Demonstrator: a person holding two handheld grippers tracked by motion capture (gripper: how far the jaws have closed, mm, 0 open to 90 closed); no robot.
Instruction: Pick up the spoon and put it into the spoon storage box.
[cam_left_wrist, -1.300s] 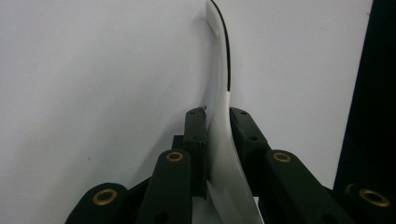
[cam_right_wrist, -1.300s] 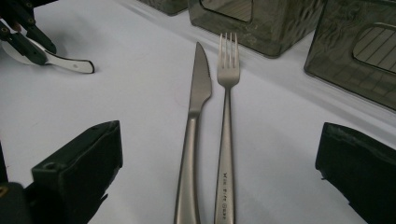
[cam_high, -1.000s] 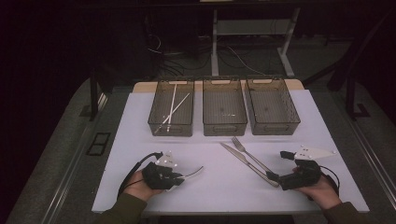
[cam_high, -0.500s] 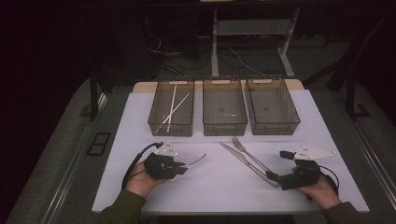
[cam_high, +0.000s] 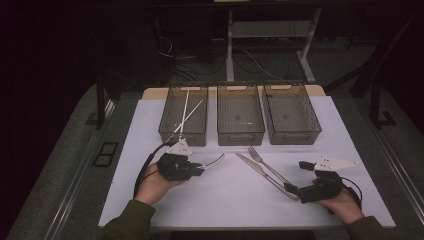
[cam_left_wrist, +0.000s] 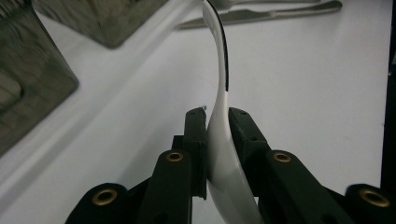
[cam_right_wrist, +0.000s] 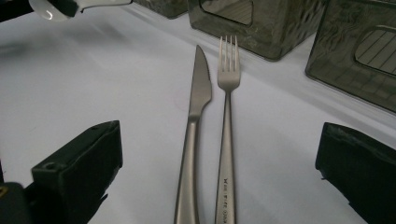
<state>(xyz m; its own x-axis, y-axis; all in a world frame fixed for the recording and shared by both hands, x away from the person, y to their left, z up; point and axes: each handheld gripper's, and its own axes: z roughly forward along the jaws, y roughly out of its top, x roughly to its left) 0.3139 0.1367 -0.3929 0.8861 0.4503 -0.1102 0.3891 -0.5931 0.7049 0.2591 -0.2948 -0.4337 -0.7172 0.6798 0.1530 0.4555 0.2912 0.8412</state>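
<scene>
Left gripper (cam_high: 199, 169): clenched on the white curved plastic spoon (cam_left_wrist: 223, 116), lifted off the white table (cam_high: 225, 200).
Spoon axis: pointed toward the knife (cam_high: 266, 176), short of the left smoky bin (cam_high: 172, 131).
Right gripper (cam_high: 296, 176): jaws released, straddling the knife handle.

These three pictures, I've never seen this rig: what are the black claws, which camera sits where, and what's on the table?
A person holds a two-jaw claw in each hand. The high view looks down on the white table; each of the other two cameras rides on one claw. The left claw is shut on a spoon, gripped edge-on. The right claw stands open, with a knife and fork lying side by side between its jaws, untouched. At the far edge stand three bins: the left bin holds thin white sticks, the middle bin and right bin look empty.
</scene>
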